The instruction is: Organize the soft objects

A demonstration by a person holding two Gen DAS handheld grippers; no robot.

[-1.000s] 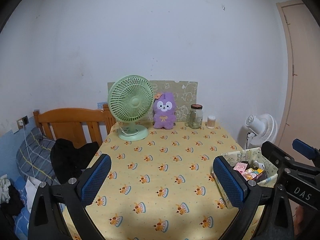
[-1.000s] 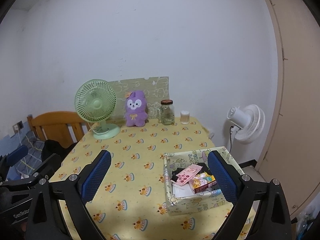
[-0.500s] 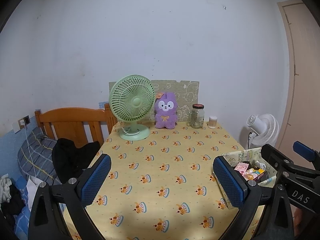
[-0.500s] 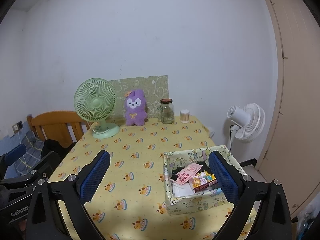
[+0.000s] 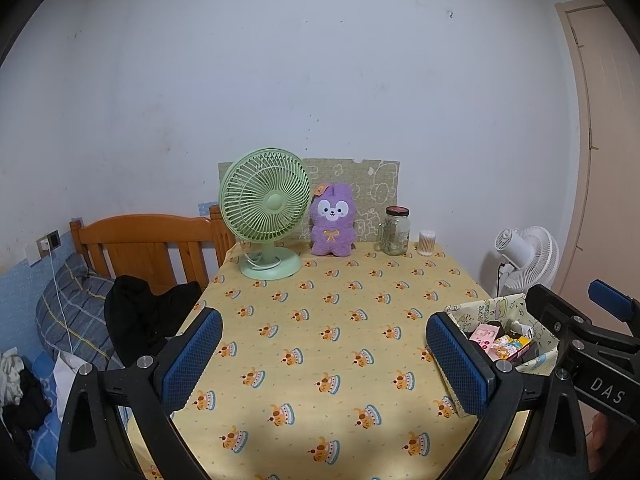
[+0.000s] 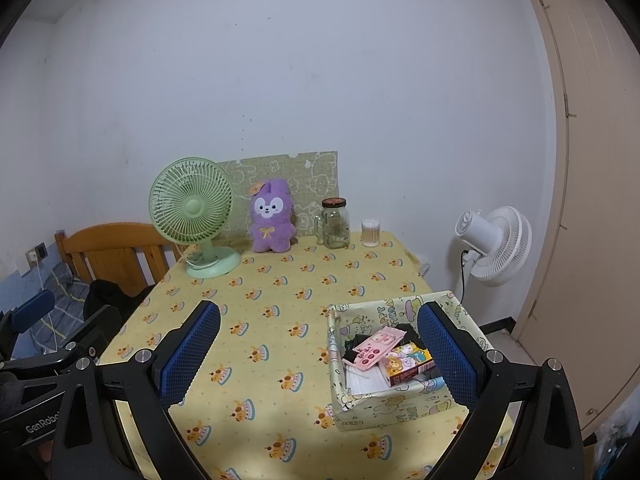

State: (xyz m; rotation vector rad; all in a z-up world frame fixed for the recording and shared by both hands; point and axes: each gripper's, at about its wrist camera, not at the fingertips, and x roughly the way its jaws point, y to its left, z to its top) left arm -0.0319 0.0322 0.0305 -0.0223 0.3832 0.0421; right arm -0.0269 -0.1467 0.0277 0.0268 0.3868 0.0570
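We are holding our left tongs wide open with nothing in them, up over the near edge of the table with the yellow cake-print cloth. We are holding our right tongs wide open too, gripping nothing. The fluffy purple bunny toy is sitting upright far ahead of both tongs, at the back of the table, leaning on a green cartoon board. A round green plastic fan is standing just to its left. A paper-covered cartoon box with small packets inside is sitting right under our right tongs' right finger.
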